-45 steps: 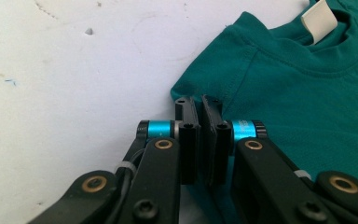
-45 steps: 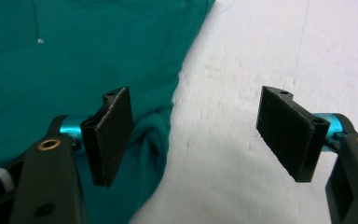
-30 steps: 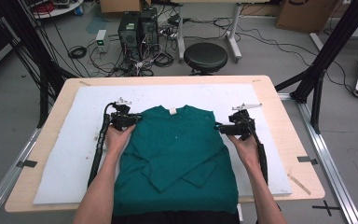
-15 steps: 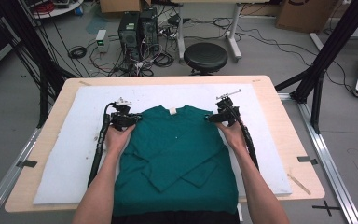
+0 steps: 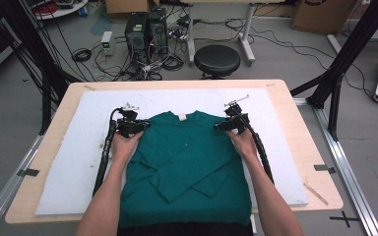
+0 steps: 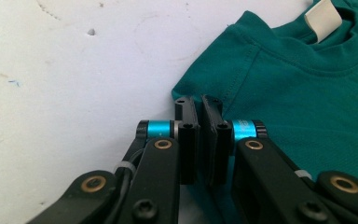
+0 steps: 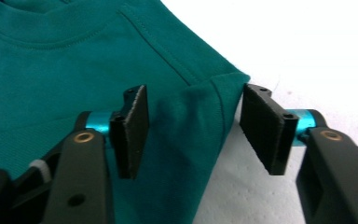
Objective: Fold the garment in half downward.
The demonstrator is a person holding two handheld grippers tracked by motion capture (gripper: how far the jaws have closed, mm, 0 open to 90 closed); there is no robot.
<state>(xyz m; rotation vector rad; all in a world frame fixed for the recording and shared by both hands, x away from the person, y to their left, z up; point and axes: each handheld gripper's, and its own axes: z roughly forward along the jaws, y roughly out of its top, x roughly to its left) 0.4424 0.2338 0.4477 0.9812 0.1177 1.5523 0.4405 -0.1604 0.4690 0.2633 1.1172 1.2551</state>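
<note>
on the white pad (image 5: 78, 162) the green shirt (image 5: 187, 162) lies flat, sleeves folded in. your left gripper (image 6: 200, 121) is clamped on its shoulder corner; your right gripper (image 7: 193, 130) has just been closing, its jaws straddling the other shoulder, not pinching.

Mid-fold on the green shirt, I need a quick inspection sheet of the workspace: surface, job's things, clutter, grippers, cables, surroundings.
Surface: wooden table with a white mat on it.
Job's things: green shirt lies flat on the mat, sleeves folded in across the front, collar at the far end.
Clutter: nothing seen on the mat.
Grippers: left gripper shut on the shirt's shoulder corner; right gripper has just been closing, the other shoulder corner between its jaws, pads not yet pressing.
Cables: one black cable trails from each gripper along the forearm.
Surroundings: stool, computer towers, loose floor wiring, cardboard boxes.
</note>
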